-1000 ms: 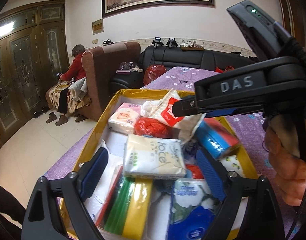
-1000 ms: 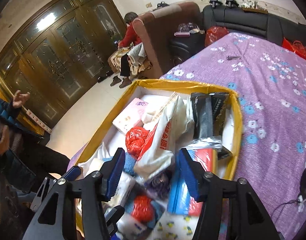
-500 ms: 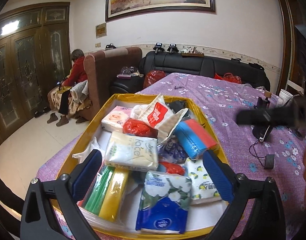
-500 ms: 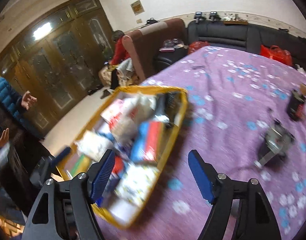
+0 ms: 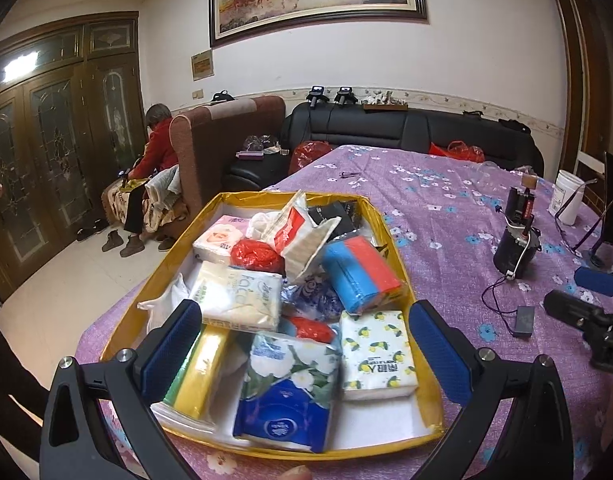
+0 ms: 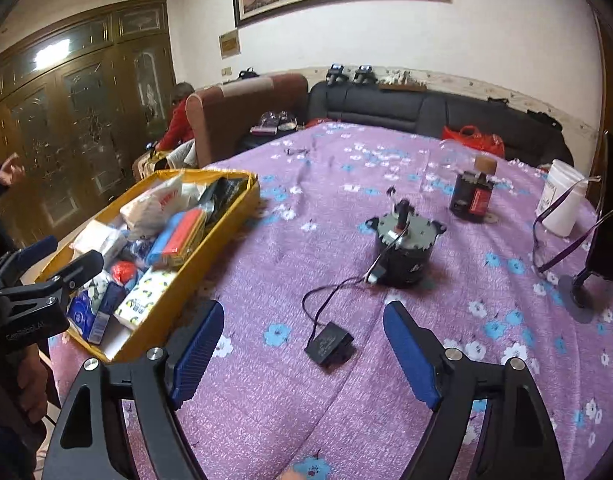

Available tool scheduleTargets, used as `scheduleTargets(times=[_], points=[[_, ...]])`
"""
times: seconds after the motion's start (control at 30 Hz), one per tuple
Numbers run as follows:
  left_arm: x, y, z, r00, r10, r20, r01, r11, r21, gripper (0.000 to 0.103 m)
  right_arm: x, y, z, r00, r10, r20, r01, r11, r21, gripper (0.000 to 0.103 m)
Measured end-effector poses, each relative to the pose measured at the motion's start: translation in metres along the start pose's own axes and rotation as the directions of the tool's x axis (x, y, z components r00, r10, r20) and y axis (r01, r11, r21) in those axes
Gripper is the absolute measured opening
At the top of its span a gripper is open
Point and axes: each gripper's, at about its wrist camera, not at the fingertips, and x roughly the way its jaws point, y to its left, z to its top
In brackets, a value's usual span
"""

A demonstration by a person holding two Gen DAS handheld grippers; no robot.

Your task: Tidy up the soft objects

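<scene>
Hovering just before the near rim of the yellow tray (image 5: 390, 236), the left gripper (image 5: 302, 344) stands released and empty. The soft packs lie piled inside the tray; the lemon-print tissue pack (image 5: 376, 354) looks loosest, though overlaps are hard to judge. Beside the tray, the right gripper (image 6: 302, 348) is opening, empty. Pinch one pack squarely, lift straight.

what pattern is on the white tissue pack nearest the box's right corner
Yellow lemons with green leaves on the white tissue pack; left wrist view shows it best.
</scene>
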Motion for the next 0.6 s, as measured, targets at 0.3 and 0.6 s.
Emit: scheduleTargets(times=[0.3, 0.6], points=[[-0.002, -0.013, -0.006, 0.999, 0.041, -0.015, -0.041, 0.999, 0.025, 0.103, -0.009, 0.015, -0.004, 0.996, -0.041, 0.081, 0.047, 0.997, -0.068, 0.100], [-0.006, -0.004, -0.010, 0.997, 0.075, -0.022, -0.075, 0.997, 0.024, 0.103, -0.016, 0.021, -0.007, 0.990, 0.063, 0.127, -0.052, 0.995, -0.087, 0.102]])
